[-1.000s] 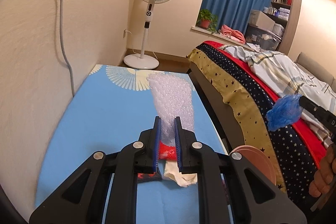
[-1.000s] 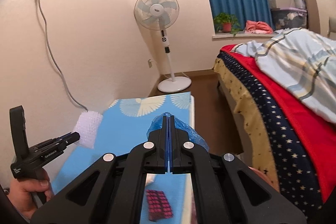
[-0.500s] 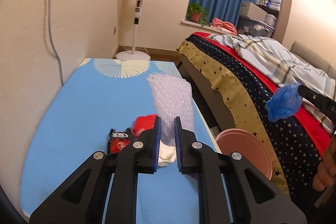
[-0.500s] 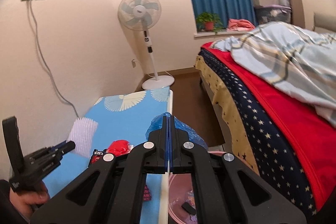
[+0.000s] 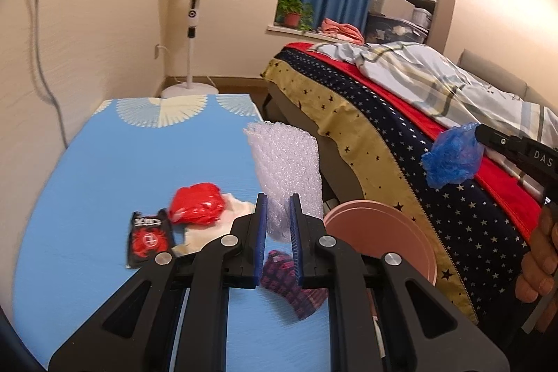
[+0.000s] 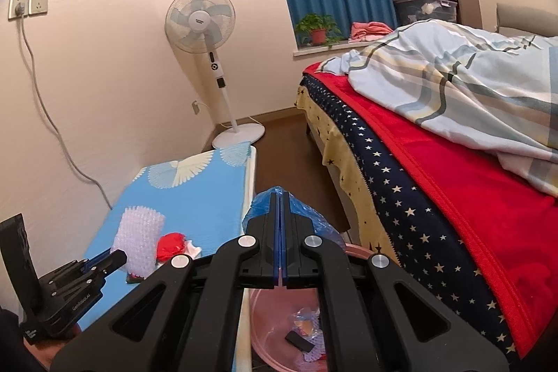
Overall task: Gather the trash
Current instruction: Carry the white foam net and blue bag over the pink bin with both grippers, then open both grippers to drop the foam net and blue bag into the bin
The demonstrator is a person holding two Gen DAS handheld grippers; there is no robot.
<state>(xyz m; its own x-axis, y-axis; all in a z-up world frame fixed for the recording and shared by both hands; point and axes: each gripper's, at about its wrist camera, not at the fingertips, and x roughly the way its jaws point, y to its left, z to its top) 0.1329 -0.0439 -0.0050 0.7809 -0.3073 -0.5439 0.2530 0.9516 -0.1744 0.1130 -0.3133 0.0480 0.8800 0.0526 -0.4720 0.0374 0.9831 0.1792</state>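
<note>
My left gripper [image 5: 278, 199] is shut on a sheet of white bubble wrap [image 5: 286, 162] that stands up from its blue pads, over the table's right edge. My right gripper [image 6: 280, 194] is shut on a crumpled blue plastic bag [image 6: 322, 222], held above the pink bin [image 6: 355, 250]. The left wrist view shows that bag [image 5: 453, 156] hanging from the right gripper [image 5: 479, 132] in front of the bed. On the blue tablecloth [image 5: 122, 162] lie a red crumpled wrapper [image 5: 197, 204], a black and red packet [image 5: 148, 237], a white scrap [image 5: 240, 210] and a dark red patterned packet [image 5: 296, 288].
The pink bin [image 5: 383, 232] stands on the floor between table and bed [image 5: 401, 135], with several scraps inside. A standing fan [image 6: 205, 23] is at the far wall beyond the table. A grey cable [image 6: 45, 107] runs down the left wall. A hand [image 5: 537, 264] holds the right gripper's handle.
Both grippers have drawn back and sunk a little, still holding their loads. The trash on the table has come out from behind the left gripper, and the pink bin now fills more of both views.
</note>
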